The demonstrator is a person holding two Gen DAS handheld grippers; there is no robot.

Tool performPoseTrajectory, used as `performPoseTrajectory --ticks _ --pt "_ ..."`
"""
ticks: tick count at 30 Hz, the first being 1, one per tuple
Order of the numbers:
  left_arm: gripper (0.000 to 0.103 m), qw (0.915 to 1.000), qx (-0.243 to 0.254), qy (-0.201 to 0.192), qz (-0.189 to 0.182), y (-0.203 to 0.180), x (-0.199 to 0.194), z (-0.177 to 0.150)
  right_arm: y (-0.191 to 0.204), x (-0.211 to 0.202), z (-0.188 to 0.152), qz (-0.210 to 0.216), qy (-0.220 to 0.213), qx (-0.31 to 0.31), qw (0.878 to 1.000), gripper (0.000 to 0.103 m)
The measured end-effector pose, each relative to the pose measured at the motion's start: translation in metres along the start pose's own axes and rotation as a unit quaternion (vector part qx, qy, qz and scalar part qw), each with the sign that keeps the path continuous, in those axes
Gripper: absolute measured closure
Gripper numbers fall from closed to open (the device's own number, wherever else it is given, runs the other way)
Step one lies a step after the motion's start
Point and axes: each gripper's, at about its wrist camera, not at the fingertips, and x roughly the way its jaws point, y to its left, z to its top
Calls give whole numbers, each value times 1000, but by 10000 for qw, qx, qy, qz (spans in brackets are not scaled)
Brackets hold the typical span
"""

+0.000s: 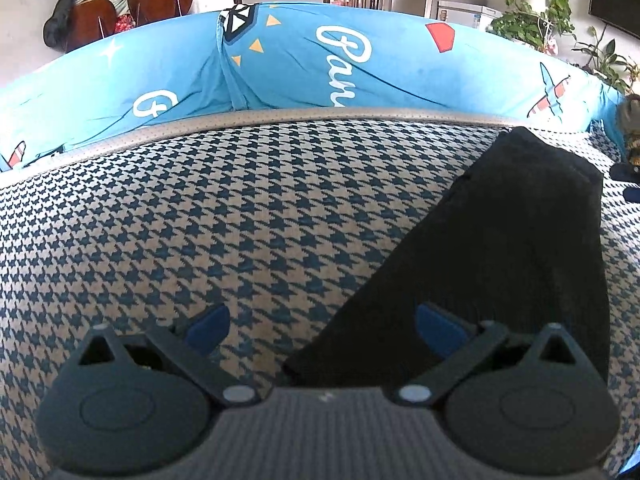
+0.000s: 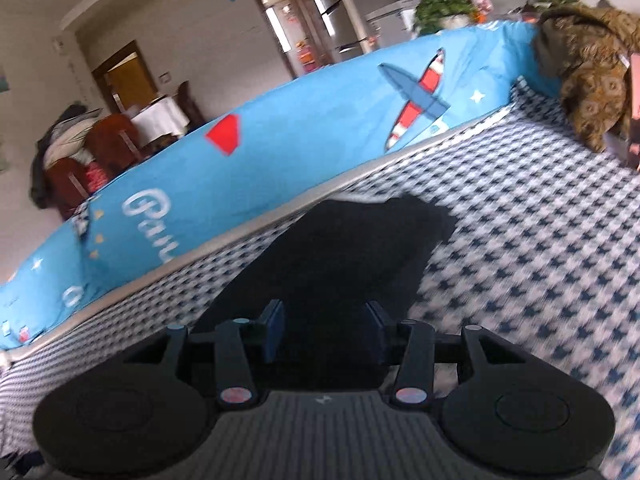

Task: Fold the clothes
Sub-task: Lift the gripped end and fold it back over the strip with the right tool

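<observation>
Houndstooth cushion (image 1: pixel 240 220) carries folded black garment (image 1: pixel 500 248); left gripper (image 1: pixel 322 324) jaws released, right gripper (image 2: pixel 326 330) jaws released above garment.

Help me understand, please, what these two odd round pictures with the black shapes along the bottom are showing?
Each picture comes from a camera mounted on a hand-held two-finger gripper, looking forward along its fingers. The black shapes are the gripper bodies. In the left wrist view, the left gripper stands open, holding nothing. In the right wrist view, the right gripper is also open, with dark cloth beyond its fingers, not pinched. Both look at a folded black garment lying on a houndstooth cover. Behind runs a blue printed cloth. A brown patterned fabric is heaped at the far right.
</observation>
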Motion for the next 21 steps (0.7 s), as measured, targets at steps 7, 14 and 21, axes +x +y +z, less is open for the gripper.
performPoseTrajectory --ticks 7,14,21 --pt "0 10000 -31 76 -44 4 -6 -6 31 -28 -46 552 297 -399 9972 57" --pt "0 9999 68 66 -107 -1 -14 -14 56 -51 -92 934 589 -769 9909 51" --pt "0 9997 12 133 -180 -5 -19 -26 68 -64 -128 922 804 -1090 9865 51"
